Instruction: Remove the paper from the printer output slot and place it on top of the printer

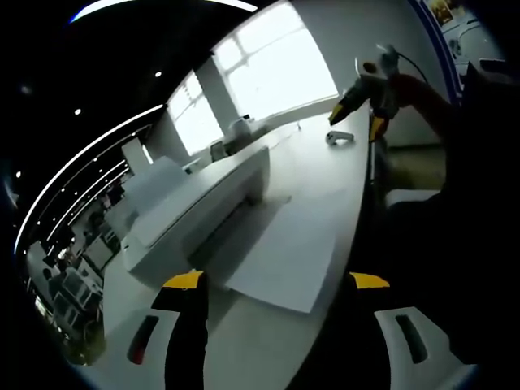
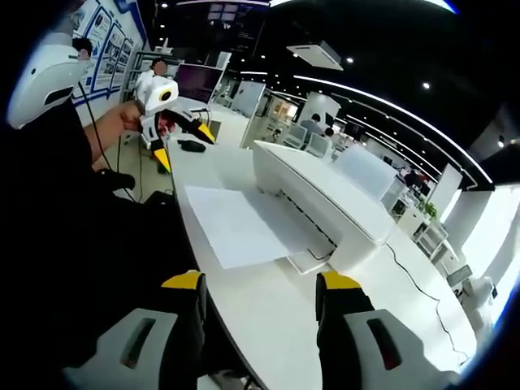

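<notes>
A white printer [image 1: 191,207] [image 2: 325,195] stands on a white table [image 1: 321,166] [image 2: 268,325]. A white sheet of paper [image 1: 296,248] [image 2: 236,223] sticks out of the printer's output slot and lies flat over the table toward the table's edge. My left gripper [image 1: 276,284] is open, its yellow-tipped jaws on either side of the sheet's near end, apart from it. My right gripper [image 2: 262,282] is open too, short of the paper. Each gripper also appears in the other's view, held in a hand above the table: the left gripper [image 2: 185,146] and the right gripper [image 1: 357,122], both with jaws spread.
A small dark object [image 1: 340,138] [image 2: 192,146] lies on the table beyond the printer. The person's dark clothing [image 2: 73,244] is close along the table edge. Desks, chairs and people [image 2: 313,138] fill the office behind. Bright windows [image 1: 276,65] stand at the far end.
</notes>
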### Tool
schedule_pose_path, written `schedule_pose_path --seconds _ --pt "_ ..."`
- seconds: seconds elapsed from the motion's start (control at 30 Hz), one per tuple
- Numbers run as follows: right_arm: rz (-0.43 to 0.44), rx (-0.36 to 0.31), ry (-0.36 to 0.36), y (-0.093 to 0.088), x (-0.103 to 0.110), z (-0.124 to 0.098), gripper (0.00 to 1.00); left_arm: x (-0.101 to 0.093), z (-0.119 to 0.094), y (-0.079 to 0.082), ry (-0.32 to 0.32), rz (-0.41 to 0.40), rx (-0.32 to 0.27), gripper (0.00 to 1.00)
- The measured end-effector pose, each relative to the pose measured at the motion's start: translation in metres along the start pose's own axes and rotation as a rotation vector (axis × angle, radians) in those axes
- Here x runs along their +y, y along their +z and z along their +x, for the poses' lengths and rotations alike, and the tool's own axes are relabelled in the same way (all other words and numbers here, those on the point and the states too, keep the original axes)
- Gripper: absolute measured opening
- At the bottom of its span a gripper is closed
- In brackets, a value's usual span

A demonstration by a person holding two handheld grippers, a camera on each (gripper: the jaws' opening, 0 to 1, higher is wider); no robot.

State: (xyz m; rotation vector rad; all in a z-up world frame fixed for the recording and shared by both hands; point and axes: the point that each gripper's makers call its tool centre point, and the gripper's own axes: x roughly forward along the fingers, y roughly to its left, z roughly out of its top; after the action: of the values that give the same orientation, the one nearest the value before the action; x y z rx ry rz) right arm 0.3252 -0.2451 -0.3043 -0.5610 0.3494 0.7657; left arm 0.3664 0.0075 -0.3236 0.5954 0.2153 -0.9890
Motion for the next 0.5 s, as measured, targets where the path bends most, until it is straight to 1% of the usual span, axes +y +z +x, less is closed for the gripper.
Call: schedule_pose_path --seconds 0.2,0.43,0.5 --pt "-0.003 -0.007 -0.007 0.0044 -0.0022 -0.0017 0.49 -0.0003 0.0013 -0.0018 0.001 0.006 0.007 0.72" --pt "-0.005 -0.002 -0.007 0.0050 -0.0001 -0.0012 0.49 -0.0010 0.0056 -0.0042 -0.002 -0.001 0.007 0.72" --pt "-0.006 -0.002 -0.007 0.0062 0.0003 -0.0012 0.49 0.0017 0.0072 -0.0050 0.016 0.004 0.012 0.72"
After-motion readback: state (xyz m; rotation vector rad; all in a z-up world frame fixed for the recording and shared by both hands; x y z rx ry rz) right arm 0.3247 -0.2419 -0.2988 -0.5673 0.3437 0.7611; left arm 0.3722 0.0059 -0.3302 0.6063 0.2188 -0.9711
